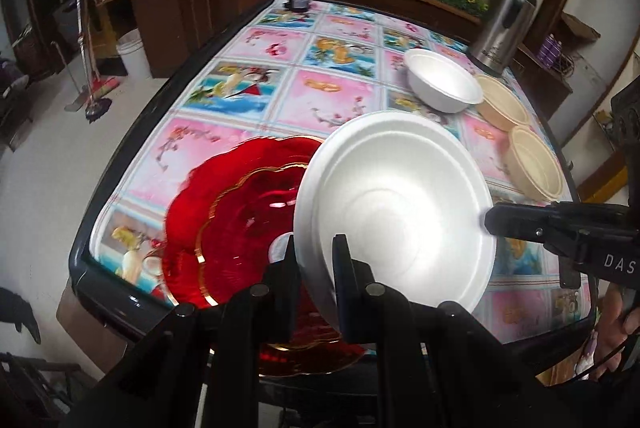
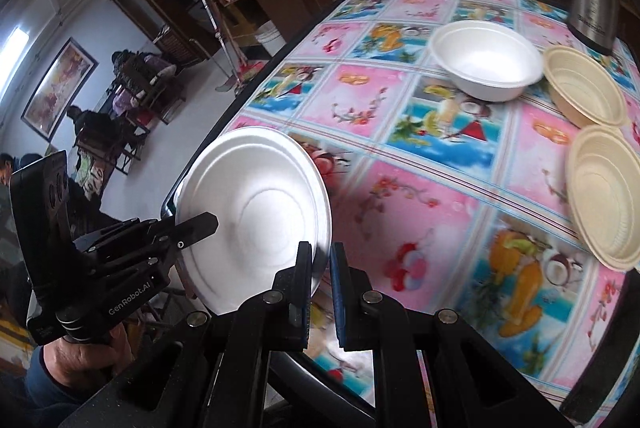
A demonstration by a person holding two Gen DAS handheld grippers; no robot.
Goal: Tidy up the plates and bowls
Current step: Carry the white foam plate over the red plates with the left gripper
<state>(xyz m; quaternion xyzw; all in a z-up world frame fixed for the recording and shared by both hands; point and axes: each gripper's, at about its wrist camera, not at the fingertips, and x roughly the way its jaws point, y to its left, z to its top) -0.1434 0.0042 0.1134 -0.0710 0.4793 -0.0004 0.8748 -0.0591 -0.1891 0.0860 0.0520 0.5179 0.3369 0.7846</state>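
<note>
A white foam bowl (image 1: pixel 396 212) is held tilted in the air by both grippers. My left gripper (image 1: pixel 316 248) is shut on its near rim. My right gripper (image 2: pixel 321 256) is shut on the opposite rim (image 2: pixel 256 216); it also shows in the left wrist view (image 1: pixel 496 222). Under the bowl lie stacked red glass plates (image 1: pixel 240 224) with gold edges, at the table's near corner. A second white foam bowl (image 1: pixel 442 80) stands upright at the far right, next to two beige bowls (image 1: pixel 502 102) (image 1: pixel 536 164).
The table (image 1: pixel 224 96) has a bright pictured cloth and a dark rim. A steel thermos (image 1: pixel 504 24) stands behind the bowls. A small dark object (image 1: pixel 298 0) sits at the far edge. A wooden cabinet, a white bucket and mops are beyond the table on the left.
</note>
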